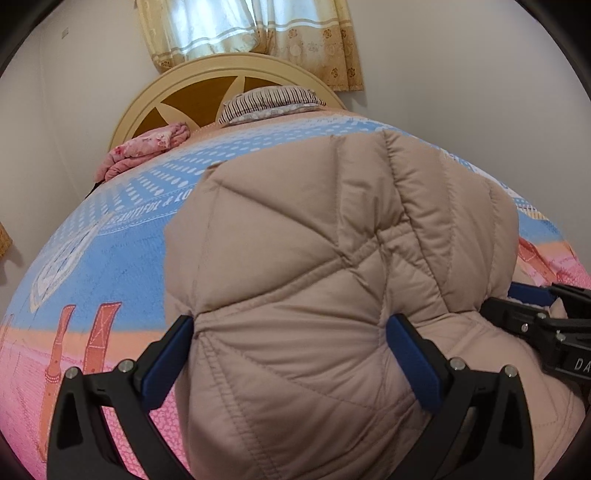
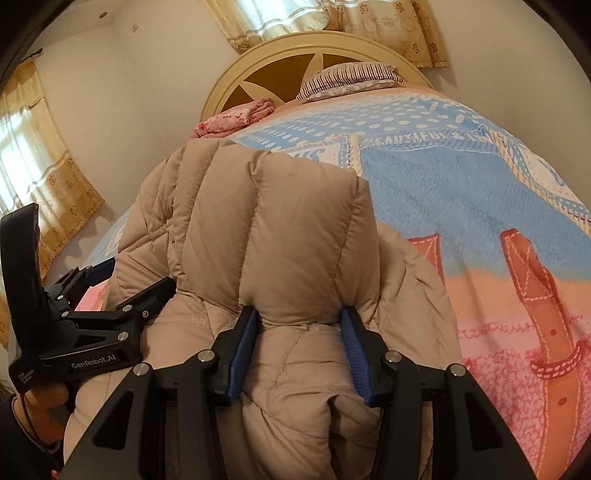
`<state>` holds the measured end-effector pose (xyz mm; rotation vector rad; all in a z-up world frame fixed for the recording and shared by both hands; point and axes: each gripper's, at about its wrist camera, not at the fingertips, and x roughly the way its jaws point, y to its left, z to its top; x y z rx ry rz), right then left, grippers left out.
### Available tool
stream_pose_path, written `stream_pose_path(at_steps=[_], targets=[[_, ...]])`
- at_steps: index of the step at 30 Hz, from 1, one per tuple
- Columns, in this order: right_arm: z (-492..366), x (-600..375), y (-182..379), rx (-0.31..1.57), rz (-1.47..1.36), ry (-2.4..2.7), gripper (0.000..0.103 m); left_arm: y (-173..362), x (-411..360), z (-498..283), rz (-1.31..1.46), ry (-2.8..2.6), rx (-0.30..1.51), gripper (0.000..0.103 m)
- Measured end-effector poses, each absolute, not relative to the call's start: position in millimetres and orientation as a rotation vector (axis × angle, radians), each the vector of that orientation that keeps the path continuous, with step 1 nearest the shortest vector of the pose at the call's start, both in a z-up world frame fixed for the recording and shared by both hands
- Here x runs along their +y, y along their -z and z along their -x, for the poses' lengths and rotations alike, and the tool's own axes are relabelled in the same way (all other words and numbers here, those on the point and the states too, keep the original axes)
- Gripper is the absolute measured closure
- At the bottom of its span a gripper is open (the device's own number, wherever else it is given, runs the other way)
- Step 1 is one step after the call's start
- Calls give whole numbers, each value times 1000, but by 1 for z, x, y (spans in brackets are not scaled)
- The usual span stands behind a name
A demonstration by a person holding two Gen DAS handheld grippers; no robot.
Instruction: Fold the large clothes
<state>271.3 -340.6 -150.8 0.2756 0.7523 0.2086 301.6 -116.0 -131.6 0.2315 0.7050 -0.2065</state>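
Observation:
A beige quilted puffer jacket [image 1: 325,236] lies bunched on the bed and fills the middle of both views [image 2: 266,229]. My left gripper [image 1: 291,332] has its blue-padded jaws on either side of a thick fold of the jacket and presses into it. My right gripper [image 2: 299,325] likewise squeezes a padded fold between its blue pads [image 2: 243,343]. The right gripper shows at the right edge of the left wrist view [image 1: 535,325]; the left gripper shows at the left of the right wrist view [image 2: 96,314], held by a hand.
The bed is covered with a blue, orange and pink printed blanket [image 1: 110,243]. A folded pink floral cloth [image 1: 144,147] and a striped pillow [image 1: 269,101] lie by the cream headboard [image 1: 192,77]. Curtains [image 2: 332,14] hang behind; white walls flank the bed.

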Motion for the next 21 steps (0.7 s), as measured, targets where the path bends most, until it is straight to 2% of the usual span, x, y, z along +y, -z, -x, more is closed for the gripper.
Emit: stream_pose_path(at_steps=[21], targets=[[-272,-341,165,752,-299,-212,55,145,-116,-308,-198,215,701,0]])
